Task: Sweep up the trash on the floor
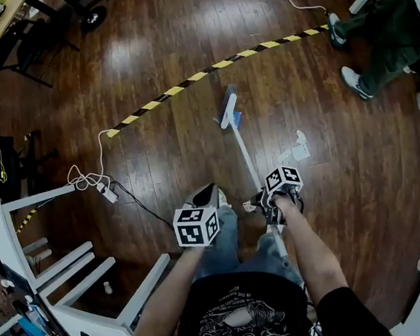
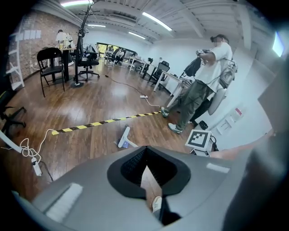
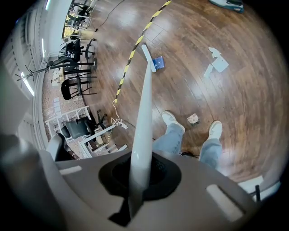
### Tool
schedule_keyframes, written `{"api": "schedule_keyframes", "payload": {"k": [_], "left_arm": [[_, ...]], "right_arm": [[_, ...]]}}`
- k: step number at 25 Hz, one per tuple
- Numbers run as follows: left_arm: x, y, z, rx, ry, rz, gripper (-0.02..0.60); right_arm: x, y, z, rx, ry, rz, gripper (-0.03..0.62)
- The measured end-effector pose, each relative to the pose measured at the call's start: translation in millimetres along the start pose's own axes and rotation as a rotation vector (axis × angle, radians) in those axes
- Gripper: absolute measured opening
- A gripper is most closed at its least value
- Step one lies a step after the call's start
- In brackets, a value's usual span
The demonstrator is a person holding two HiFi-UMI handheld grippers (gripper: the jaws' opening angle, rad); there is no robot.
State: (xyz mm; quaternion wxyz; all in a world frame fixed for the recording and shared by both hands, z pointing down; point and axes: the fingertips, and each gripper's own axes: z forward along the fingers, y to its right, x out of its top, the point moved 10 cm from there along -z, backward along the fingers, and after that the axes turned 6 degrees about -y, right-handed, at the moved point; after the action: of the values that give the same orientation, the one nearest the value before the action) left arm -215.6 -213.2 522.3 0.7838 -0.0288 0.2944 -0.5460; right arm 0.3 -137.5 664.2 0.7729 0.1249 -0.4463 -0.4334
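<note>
A white-handled broom (image 1: 248,159) leans away from me, its head (image 1: 228,109) resting on the wooden floor beside a small blue item (image 1: 237,117). My right gripper (image 1: 270,198) is shut on the handle (image 3: 143,113) low down. White crumpled paper (image 1: 297,149) lies right of the handle, also in the right gripper view as the paper (image 3: 218,63). A small scrap (image 1: 249,207) sits between my shoes. My left gripper (image 1: 202,201) hangs left of the broom, its jaws closed together on nothing (image 2: 145,155). The broom head (image 2: 123,136) shows ahead of it.
A yellow-black tape strip (image 1: 207,70) crosses the floor beyond the broom. A power strip with tangled cable (image 1: 108,190) lies left, by a white rack (image 1: 49,270). Another person (image 1: 376,49) stands at the right. Black chairs (image 2: 49,63) stand far left.
</note>
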Motion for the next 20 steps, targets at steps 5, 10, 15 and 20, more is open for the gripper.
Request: {"api": "schedule_keyframes", "payload": {"k": [5,10,15,20], "left_arm": [[-16.7,45.0,11.0,-0.024,-0.003,0.022,0.005],[-35.4,91.2,21.3,-0.044,-0.006,0.042,0.005],[-54.9,131.9,30.0,-0.059,-0.008,0.064,0.005],[-74.8,164.7,33.5,-0.069,-0.014,0.081,0.005]], "right_arm": [[-27.5,45.3,-24.1,-0.002,0.018,0.023,0.000],[-55.5,90.1,-48.0,0.011,0.036,0.051,0.000],[-78.4,132.0,-67.2,0.016,0.051,0.065,0.000],[-103.2,167.8,-83.3,0.020,0.068,0.086,0.000]]}}
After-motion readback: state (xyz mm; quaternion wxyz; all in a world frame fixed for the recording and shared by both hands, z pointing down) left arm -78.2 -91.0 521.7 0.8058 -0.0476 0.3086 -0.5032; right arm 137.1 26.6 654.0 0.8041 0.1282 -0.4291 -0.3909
